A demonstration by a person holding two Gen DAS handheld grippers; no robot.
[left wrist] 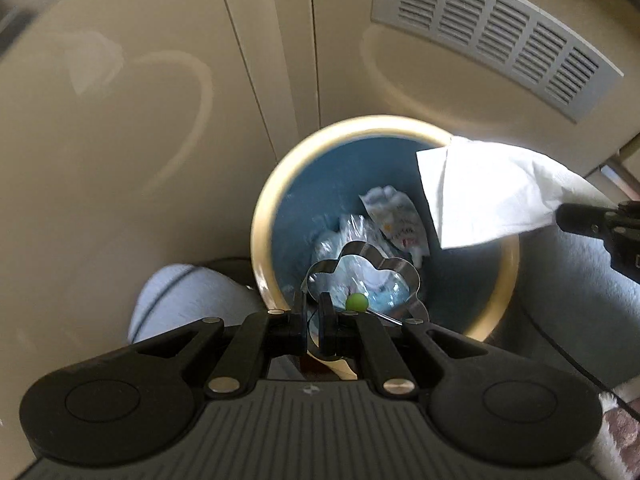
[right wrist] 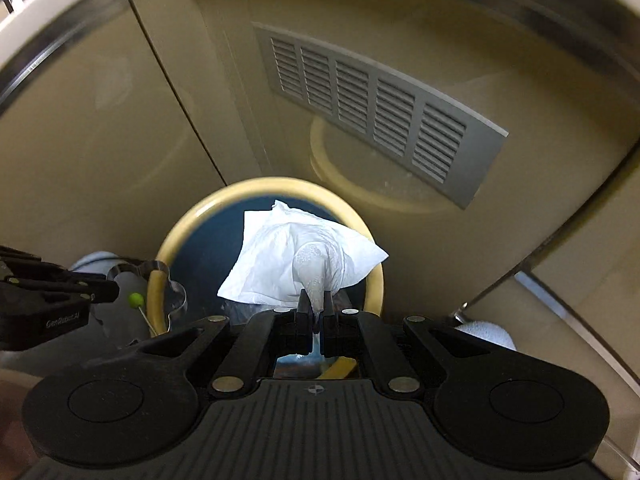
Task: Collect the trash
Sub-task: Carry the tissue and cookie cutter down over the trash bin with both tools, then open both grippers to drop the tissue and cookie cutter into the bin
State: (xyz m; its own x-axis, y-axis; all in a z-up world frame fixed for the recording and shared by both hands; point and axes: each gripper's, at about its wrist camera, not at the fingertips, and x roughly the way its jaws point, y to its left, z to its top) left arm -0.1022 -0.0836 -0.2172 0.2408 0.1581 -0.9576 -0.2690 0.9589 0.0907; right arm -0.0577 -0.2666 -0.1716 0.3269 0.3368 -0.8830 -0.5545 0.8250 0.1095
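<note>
A round bin (left wrist: 264, 216) with a cream rim and blue inside stands on the floor below both grippers; crumpled wrappers and clear plastic (left wrist: 384, 220) lie in it. My left gripper (left wrist: 314, 312) is shut on a flower-shaped metal ring (left wrist: 404, 270) with a green-knobbed wire handle (left wrist: 357, 302), held over the bin's near edge. In the right wrist view the same ring (right wrist: 176, 292) hangs at the bin's left rim (right wrist: 176, 236). My right gripper (right wrist: 315, 308) is shut on a white paper napkin (right wrist: 280, 260) that drapes over the bin's opening; the napkin (left wrist: 480, 196) also shows in the left wrist view.
Beige cabinet doors (left wrist: 120, 120) rise behind the bin, with a grey louvred vent (right wrist: 376, 108) set in one. A pale blue slipper (left wrist: 188, 300) is left of the bin, another (right wrist: 488, 330) at the right. A grey rug (left wrist: 580, 300) lies right of the bin.
</note>
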